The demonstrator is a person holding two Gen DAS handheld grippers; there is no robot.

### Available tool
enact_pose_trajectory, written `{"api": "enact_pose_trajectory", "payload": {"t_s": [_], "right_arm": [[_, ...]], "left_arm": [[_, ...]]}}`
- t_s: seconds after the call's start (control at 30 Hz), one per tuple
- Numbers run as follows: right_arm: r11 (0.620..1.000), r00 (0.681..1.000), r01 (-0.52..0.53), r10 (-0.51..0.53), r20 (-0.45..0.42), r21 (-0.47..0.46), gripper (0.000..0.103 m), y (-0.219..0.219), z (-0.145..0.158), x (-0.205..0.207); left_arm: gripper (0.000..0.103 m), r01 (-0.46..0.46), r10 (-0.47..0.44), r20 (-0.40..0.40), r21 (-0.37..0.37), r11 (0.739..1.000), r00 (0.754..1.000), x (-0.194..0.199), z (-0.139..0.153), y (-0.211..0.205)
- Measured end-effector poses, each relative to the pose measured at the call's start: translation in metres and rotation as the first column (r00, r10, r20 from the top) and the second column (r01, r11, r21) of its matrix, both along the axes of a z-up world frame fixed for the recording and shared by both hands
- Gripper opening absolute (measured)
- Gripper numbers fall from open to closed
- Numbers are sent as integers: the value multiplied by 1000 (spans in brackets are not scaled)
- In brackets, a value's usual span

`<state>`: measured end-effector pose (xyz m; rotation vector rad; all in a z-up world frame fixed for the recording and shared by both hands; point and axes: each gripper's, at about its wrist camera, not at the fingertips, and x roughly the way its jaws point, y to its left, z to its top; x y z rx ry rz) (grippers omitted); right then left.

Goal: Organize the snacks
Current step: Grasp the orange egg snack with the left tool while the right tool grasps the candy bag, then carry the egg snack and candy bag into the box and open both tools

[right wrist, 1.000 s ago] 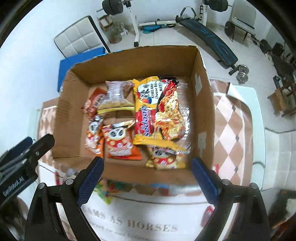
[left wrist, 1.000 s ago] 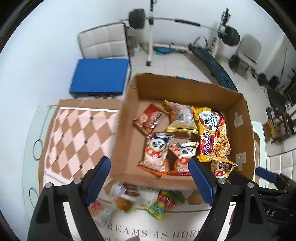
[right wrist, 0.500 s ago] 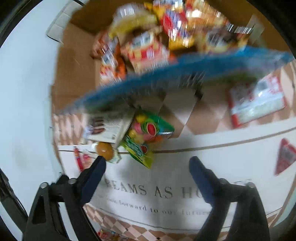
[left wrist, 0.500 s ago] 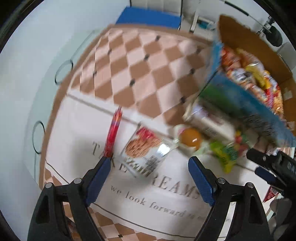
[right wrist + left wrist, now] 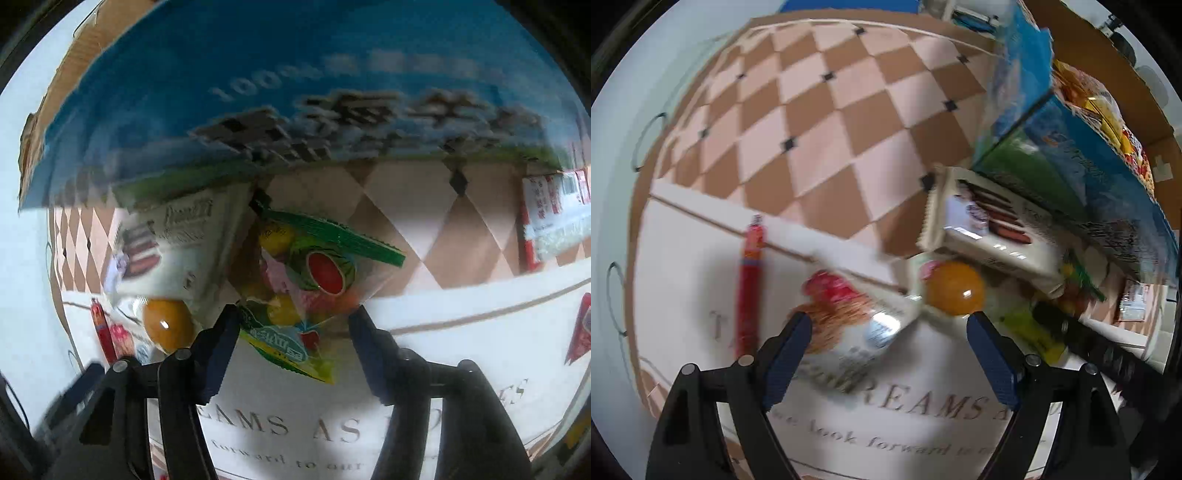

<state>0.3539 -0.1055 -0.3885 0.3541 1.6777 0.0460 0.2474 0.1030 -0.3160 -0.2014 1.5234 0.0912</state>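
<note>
Green-topped candy bag (image 5: 306, 295) tilted, between fingers (image 5: 218, 347)

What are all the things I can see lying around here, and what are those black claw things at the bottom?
Cardboard box: one, brown with blue printed side, top right, snacks inside.
Fruit candy bag: one, green and clear, on the cloth before the box, between the right claw's fingers.
White wafer pack: one, white, leaning by the box.
Orange jelly cup: one, orange, beside the wafer pack.
Cookie packet: one, white and red, blurred, on the cloth.
Red stick snack: one, red, left on the cloth.
Lettered cloth: one, white, over a checked cover.
Left gripper: black, blue pads, open.
Right gripper: same, open around the candy bag.
</note>
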Motion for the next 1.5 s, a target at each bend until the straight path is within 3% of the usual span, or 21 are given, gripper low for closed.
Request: {"api": "enact_pose_trajectory", "payload": {"t_s": [0.13,0.27,0.3,0.33,0.43,0.57,0.9,1.23,1.5], "right_arm": [[1000,999,15,-15,-31,6,60,-19,-1,-10],[999,998,39,-38,-50,10,60,-29,-3,-17],[999,998,42,-41,-54,10,60,-29,-3,-18],[999,998,41,-40,-56,10,60,-30,-3,-19],[999,997,45,-44,-64,11,61,-20,-8,-14],[999,996,39,-38,-75,9,64,-12,-12,-14],[999,995,12,-8,-97,45,57,-19,-14,-43],[1000,994,19,-21,-103,-18,64,3,-21,-43],[999,999,22,-24,-27,-49,54,21,-16,-47]], "left_arm": [[86,16,-20,-54,-83,996,998,17,-17,-14],[86,47,-51,-58,-74,996,997,28,-27,-29],[78,56,-60,-53,-67,996,997,29,-28,-33],[62,64,-68,-57,-57,996,996,30,-29,-35],[50,84,-86,-58,-38,996,995,27,-30,-40],[49,101,-103,-57,-36,994,993,13,-30,-40],[50,162,-165,-104,-39,986,981,-62,-39,-38],[49,231,-227,-78,50,972,971,-71,-39,-69],[46,222,-220,-70,28,975,973,-71,-26,-70]]}}
